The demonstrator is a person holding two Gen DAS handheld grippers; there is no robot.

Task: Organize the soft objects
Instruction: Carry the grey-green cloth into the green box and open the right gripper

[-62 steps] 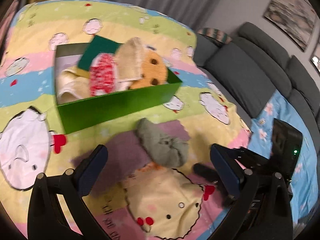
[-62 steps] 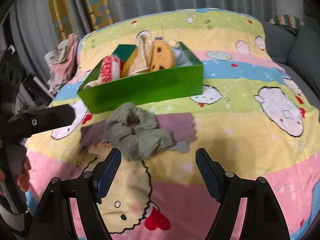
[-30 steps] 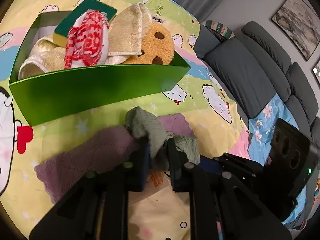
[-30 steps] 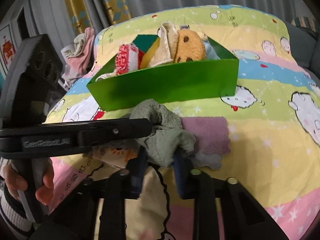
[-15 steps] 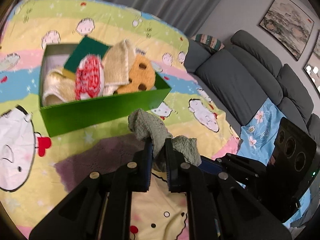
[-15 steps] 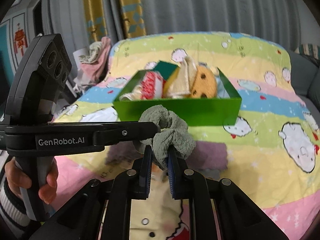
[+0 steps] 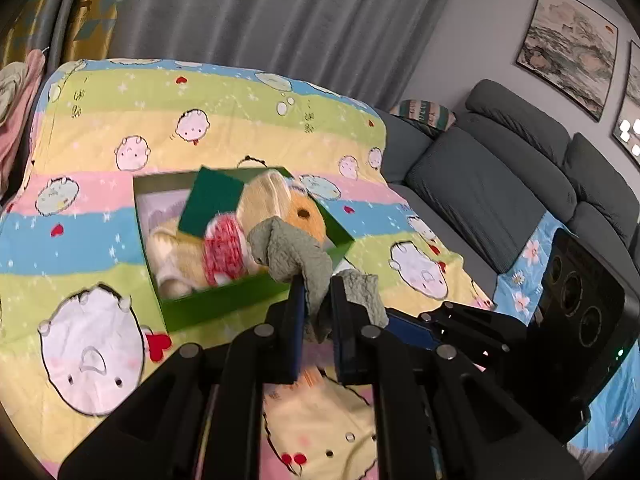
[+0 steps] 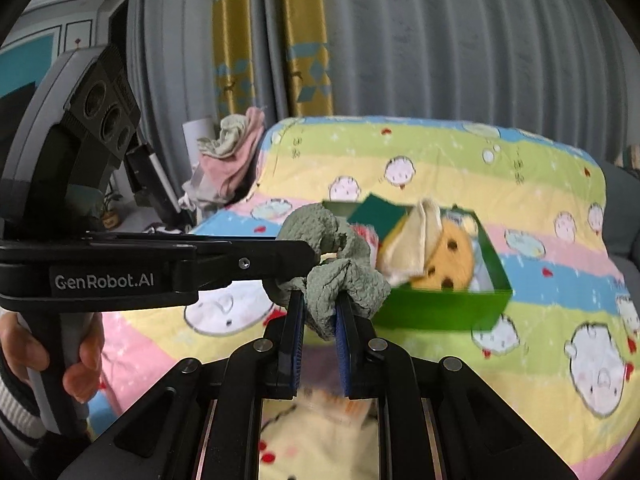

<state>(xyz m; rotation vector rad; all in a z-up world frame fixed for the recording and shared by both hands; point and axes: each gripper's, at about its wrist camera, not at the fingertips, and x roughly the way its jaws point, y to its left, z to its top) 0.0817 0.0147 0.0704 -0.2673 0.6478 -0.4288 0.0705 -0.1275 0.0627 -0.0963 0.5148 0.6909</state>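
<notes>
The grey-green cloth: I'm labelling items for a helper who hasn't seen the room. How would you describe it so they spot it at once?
Start at the striped cartoon bedspread and the green box of soft things on it. In front of the box, both grippers pinch one crumpled, waffle-textured grey-green cloth in the air. Unlike the cream, red-patterned and orange items, it is outside the box and off the bedspread.

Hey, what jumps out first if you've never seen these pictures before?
A crumpled grey-green cloth pinched between both grippers, left gripper and right gripper, held above the cartoon-print blanket. Behind it sits a bright green box stuffed with soft items.
</notes>
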